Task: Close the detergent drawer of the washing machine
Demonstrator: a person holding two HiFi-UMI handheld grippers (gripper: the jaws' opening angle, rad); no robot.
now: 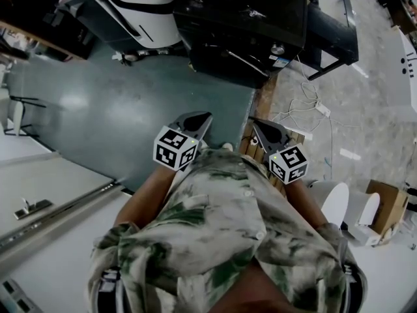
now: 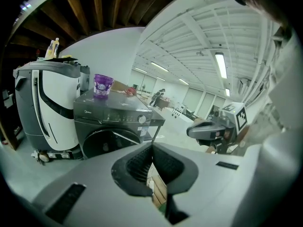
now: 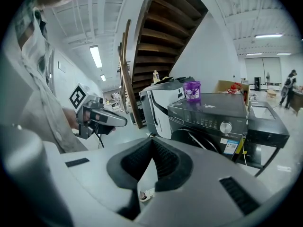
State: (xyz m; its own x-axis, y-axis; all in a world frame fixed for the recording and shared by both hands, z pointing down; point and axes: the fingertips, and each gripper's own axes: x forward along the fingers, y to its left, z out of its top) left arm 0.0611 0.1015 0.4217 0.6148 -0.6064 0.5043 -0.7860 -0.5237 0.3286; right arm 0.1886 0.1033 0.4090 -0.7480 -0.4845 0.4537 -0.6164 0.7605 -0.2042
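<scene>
The person's shirt is filling the lower frame. Above it the left gripper and right gripper, both pinched shut and empty, are hanging well apart from the washing machine at top centre. Its detergent drawer is seemingly hiding in shadow, so a misplaced shove risks jamming it.

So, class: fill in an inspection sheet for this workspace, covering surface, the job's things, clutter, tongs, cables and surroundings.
Surface: smooth grey-green floor.
Job's things: dark washing machine ahead, apart from both tongs; detergent drawer's state cannot be told.
Clutter: purple cup on the machine's top.
Grippers: left tongs shut, empty; right tongs shut, empty.
Cables: white cable loose on the floor beside the machine.
Surroundings: white appliance beside the machine; wooden stairs; cardboard box.
</scene>
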